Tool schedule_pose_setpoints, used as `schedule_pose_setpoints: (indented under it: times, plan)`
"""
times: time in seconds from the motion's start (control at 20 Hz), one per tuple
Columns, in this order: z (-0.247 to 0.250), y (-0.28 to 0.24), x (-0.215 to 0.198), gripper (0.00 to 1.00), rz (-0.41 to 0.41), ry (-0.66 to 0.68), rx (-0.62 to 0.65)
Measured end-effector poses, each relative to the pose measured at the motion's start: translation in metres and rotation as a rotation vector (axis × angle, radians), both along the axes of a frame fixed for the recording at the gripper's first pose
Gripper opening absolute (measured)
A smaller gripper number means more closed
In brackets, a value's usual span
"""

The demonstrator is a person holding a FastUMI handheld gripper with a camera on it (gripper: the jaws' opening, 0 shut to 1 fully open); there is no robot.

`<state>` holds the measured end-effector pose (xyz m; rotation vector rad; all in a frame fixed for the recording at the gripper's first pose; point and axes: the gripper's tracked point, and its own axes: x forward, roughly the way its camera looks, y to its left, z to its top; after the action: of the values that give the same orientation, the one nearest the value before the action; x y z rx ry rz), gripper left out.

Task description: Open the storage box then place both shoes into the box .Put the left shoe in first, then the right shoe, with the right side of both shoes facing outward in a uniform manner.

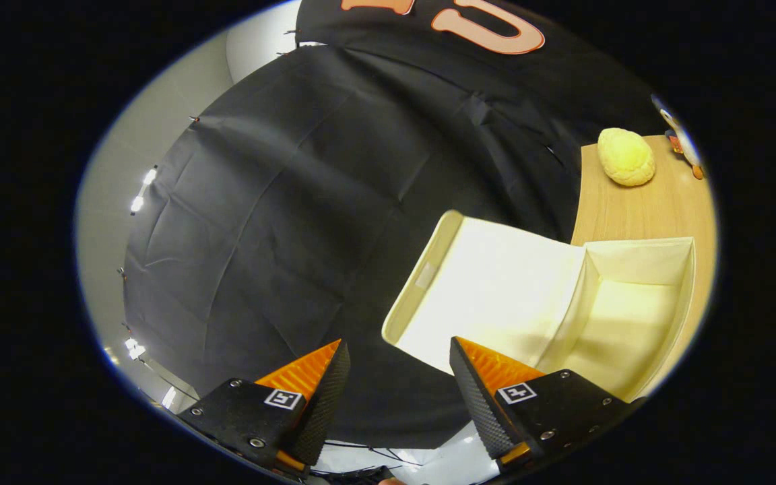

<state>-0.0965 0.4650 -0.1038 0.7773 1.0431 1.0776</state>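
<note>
Two fingers of my gripper stand wide apart with nothing between them but the black cloth wall of the booth beyond. My jaws are open and hold nothing.

The storage box sits just ahead of my right finger, on a light wooden table. It is a pale cream box and it is already open: its lid is swung back on the side nearer the cloth wall and stands tilted, its inner face turned toward me. My right finger's tip overlaps the lid's lower edge in my view; I cannot tell whether they touch. The box's inside is bare, with its floor and cloth-lined walls in plain sight.

Beyond the box, farther along the table, lies a yellow, lumpy, rounded thing. Near it, at the table's far side, a small toy figure stands, too small for me to make out.
</note>
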Motion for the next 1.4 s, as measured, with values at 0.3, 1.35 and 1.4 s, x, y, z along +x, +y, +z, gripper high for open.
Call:
schedule_pose_setpoints:
  times: [0.3,1.35,1.4]
  plan:
    - [-0.031,-0.066,0.012,0.92,-0.071,-0.060,-0.114]
    - [-0.277,-0.406,-0.007,0.97,-0.421,-0.056,-0.836]
    - [-0.285,-0.417,-0.010,0.97,-0.430,-0.061,-0.866]
